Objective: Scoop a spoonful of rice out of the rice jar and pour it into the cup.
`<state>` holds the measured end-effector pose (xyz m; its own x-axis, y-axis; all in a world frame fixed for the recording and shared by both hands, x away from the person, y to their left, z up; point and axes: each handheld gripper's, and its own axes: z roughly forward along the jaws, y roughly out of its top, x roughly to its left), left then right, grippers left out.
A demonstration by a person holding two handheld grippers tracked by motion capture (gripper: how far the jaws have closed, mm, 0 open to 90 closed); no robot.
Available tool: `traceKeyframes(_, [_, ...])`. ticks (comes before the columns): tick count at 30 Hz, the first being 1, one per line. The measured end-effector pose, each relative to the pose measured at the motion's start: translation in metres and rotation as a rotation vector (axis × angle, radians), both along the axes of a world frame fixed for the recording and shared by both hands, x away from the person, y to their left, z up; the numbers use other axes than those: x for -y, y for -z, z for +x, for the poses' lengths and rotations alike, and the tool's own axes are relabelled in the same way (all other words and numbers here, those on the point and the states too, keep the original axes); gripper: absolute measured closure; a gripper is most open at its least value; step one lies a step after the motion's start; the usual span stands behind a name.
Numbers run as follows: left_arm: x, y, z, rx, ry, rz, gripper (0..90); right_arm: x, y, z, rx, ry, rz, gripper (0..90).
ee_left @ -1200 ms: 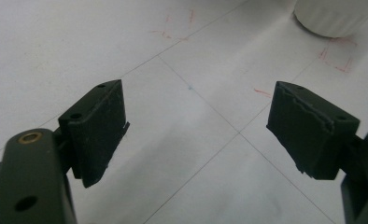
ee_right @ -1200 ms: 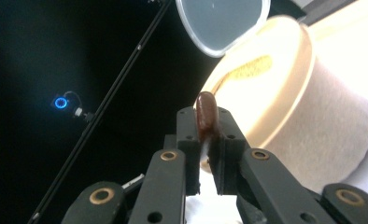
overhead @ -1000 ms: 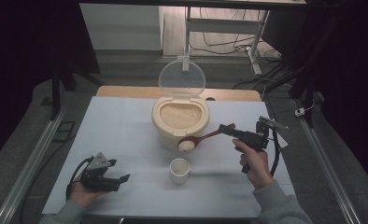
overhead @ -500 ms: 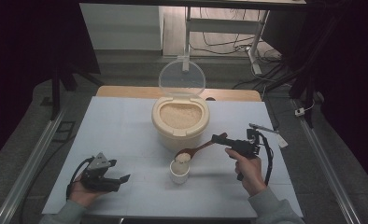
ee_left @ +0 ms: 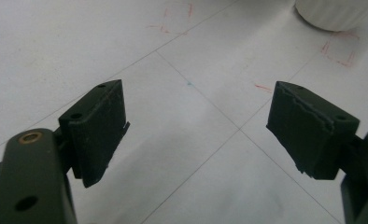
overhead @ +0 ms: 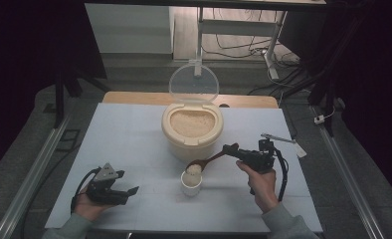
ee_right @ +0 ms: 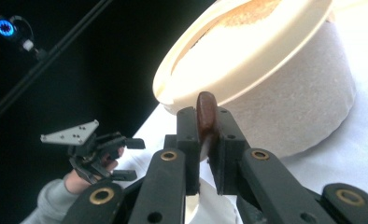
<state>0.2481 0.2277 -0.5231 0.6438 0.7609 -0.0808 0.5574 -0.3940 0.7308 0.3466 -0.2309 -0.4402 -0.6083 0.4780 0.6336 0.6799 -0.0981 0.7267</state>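
Spoon [overhead: 207, 162], brown and wooden, clamped by its handle in the right gripper [overhead: 232, 150], just right of the small white cup [overhead: 191, 183]. Bowl of the spoon heaped with rice [overhead: 193, 169], directly over the cup's mouth. Left gripper [overhead: 129, 192] well to the cup's left, low over the white table [overhead: 129, 139], jaws wide apart and holding nothing. Just behind the cup, cream rice container [overhead: 191, 130], full of grain. Behind that, clear round lid [overhead: 194, 83] standing upright at the container's far rim.
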Motion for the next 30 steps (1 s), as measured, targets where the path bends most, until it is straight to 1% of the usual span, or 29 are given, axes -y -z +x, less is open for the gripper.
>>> traceKeyframes(3, [0.000,0.000,0.000,0.000,0.001,0.001,19.3,-0.002,-0.002,-0.003,0.045,-0.010,-0.026,83.0])
traceKeyframes(7, [0.000,0.000,0.000,0.001,0.001,0.001,19.4,-0.004,-0.006,-0.006,0.096,-0.033,-0.044,83.0])
traceKeyframes(10, [0.000,0.000,0.000,0.001,0.001,0.001,19.4,-0.005,-0.009,-0.011,0.161,-0.038,-0.065,83.0])
traceKeyframes(12, [0.000,0.000,0.000,0.001,0.001,0.001,19.4,-0.005,-0.011,-0.014,0.183,-0.047,-0.066,83.0])
traceKeyframes(13, [0.000,0.000,0.000,0.000,0.001,0.001,19.4,-0.005,-0.011,-0.014,0.188,-0.048,-0.065,83.1])
traceKeyframes(18, [0.001,0.000,0.000,0.002,0.001,0.002,19.4,-0.001,-0.011,-0.013,0.183,-0.046,-0.041,83.0])
traceKeyframes(23, [0.000,0.000,0.000,0.000,-0.001,0.000,19.4,0.004,-0.014,-0.013,0.189,-0.045,-0.025,83.0])
traceKeyframes(30, [0.000,0.000,0.000,0.001,-0.002,0.000,19.5,0.015,-0.025,-0.014,0.206,-0.035,0.000,83.0])
